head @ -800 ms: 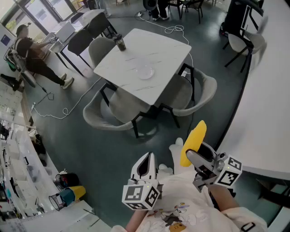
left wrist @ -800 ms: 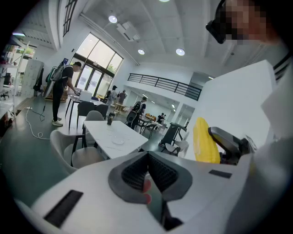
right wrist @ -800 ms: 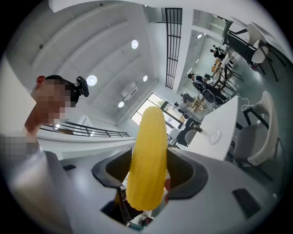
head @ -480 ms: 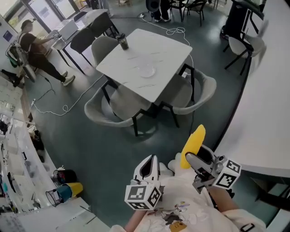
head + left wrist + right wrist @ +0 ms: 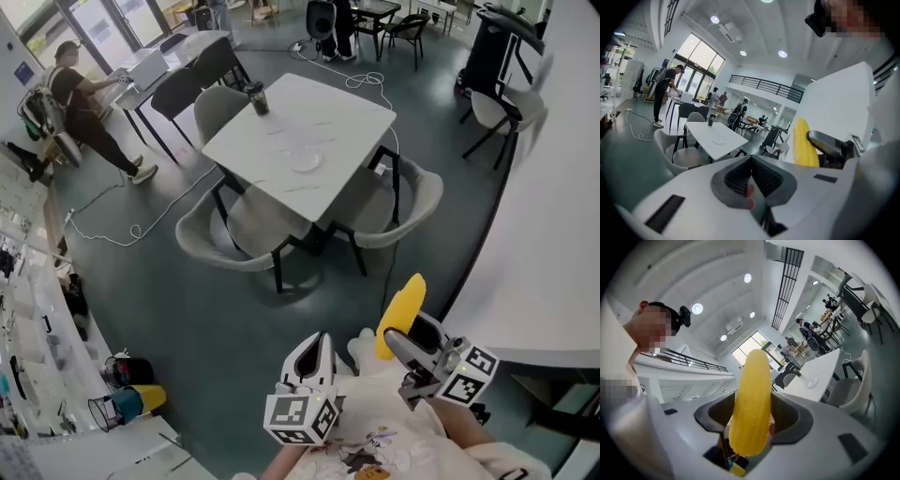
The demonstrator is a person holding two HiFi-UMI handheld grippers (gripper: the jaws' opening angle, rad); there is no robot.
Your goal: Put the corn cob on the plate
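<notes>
Since earlier frame: both grippers sitting lower in head view, table [image 5: 347,112] and plate [image 5: 305,159] sliding slightly down too. Right gripper [image 5: 752,413] clamping corn cob [image 5: 401,314], cob standing upright, well apart from plate. Left gripper [image 5: 752,176] jaws pressing together, nothing between. Dark cup [image 5: 258,97] standing at table's far corner. 2 grey chairs [image 5: 232,225] crowding table's near edges. White counter [image 5: 553,234] running along right; open floor [image 5: 187,319] lying before table.

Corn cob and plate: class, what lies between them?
Head view: a grey chair and floor lie between the corn cob and the plate.
</notes>
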